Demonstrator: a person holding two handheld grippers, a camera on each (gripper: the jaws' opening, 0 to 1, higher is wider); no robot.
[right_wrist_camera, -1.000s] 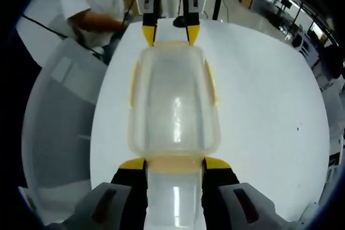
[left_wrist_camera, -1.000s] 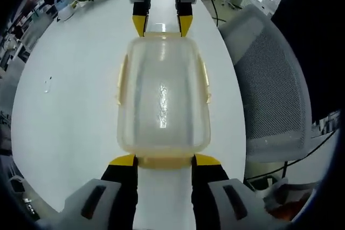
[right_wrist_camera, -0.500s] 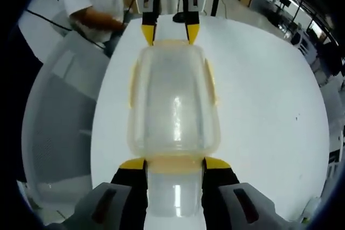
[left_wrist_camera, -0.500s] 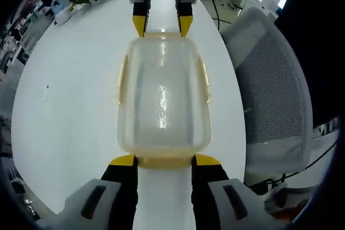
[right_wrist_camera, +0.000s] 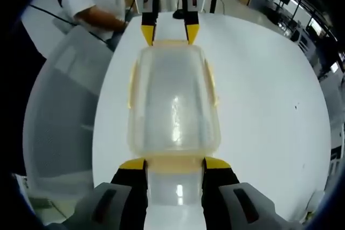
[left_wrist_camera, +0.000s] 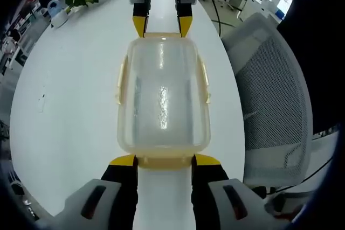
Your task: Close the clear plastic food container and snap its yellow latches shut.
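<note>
While both claws stand open against the container (left_wrist_camera: 163,99), it rests on a white table (left_wrist_camera: 70,106).

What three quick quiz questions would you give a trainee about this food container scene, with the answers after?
1. True or false: the clear container lies on a white table.
2. Multiple choice: in the left gripper view, what stands beside the table? A) a mesh chair B) a ladder C) a fridge
3. Short answer: in the left gripper view, what is at the container's far short end?

Key: 1 true. 2 A. 3 the right gripper, its yellow-tipped fingers apart.
</note>
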